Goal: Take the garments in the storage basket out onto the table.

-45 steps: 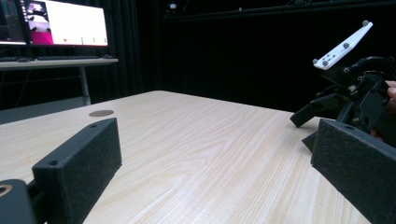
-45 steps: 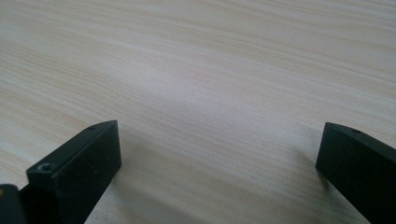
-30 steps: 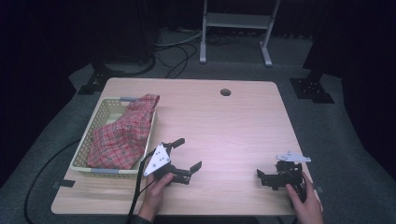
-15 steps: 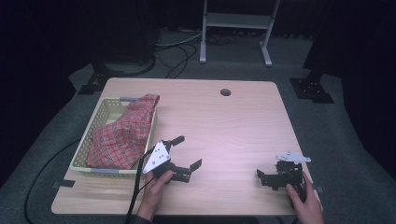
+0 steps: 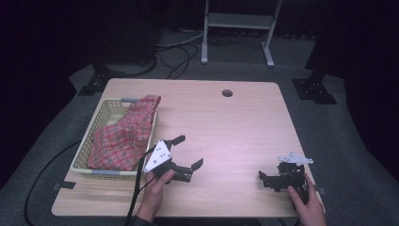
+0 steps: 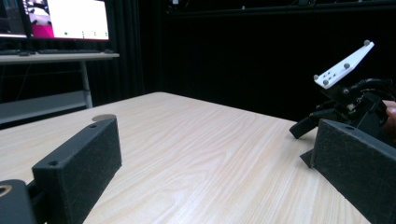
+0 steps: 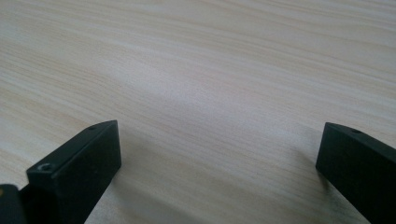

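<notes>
Nothing much has shifted since a second ago — both grippers sit where they were. From above, the left gripper (image 5: 187,151) gapes wide, the plaid cloth (image 5: 123,136) heaped in the basket (image 5: 90,143) at its ten o'clock (soft, light; pinch a raised fold). Left gripper view: bare table (image 6: 196,154), the right gripper (image 6: 343,100) opposite. Right gripper view: jaws spread wide, holding nothing.

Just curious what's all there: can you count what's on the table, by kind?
Baskets: 1, basket, cream
Cloths: 1, plaid cloth, red, lying in it
Hand-held grippers: 2, left gripper and right gripper, both open
Total: 4
</notes>
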Demonstrator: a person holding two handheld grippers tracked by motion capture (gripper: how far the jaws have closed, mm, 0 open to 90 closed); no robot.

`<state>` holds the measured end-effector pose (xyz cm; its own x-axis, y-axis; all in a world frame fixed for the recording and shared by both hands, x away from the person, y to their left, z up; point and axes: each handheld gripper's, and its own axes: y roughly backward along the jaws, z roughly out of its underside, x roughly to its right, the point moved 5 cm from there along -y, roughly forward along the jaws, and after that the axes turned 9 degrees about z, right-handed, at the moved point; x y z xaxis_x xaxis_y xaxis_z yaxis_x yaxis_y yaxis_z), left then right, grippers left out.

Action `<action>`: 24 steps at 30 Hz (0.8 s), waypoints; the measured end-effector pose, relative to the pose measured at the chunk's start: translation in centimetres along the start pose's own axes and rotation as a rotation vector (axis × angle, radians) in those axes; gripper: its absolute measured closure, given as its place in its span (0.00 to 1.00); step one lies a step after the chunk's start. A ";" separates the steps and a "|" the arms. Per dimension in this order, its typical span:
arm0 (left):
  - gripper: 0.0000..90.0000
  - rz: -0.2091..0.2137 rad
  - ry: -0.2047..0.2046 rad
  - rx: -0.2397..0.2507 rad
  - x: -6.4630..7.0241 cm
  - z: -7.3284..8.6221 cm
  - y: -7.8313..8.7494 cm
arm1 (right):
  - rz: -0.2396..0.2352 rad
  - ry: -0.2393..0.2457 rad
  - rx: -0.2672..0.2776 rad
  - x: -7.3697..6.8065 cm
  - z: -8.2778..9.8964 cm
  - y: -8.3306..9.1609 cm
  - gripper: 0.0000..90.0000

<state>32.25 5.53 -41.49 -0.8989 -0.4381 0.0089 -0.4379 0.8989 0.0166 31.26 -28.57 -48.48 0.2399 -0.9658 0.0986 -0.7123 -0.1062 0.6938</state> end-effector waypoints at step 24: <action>0.02 -0.001 0.003 -0.014 -0.1 -1.9 0.1 | 0.000 0.000 0.000 0.0 0.0 0.0 0.00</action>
<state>32.37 5.65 -39.55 -0.8986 -0.4387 0.0117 -0.4382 0.8984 0.0302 31.26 -28.57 -48.48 0.2398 -0.9658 0.0985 -0.7123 -0.1062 0.6938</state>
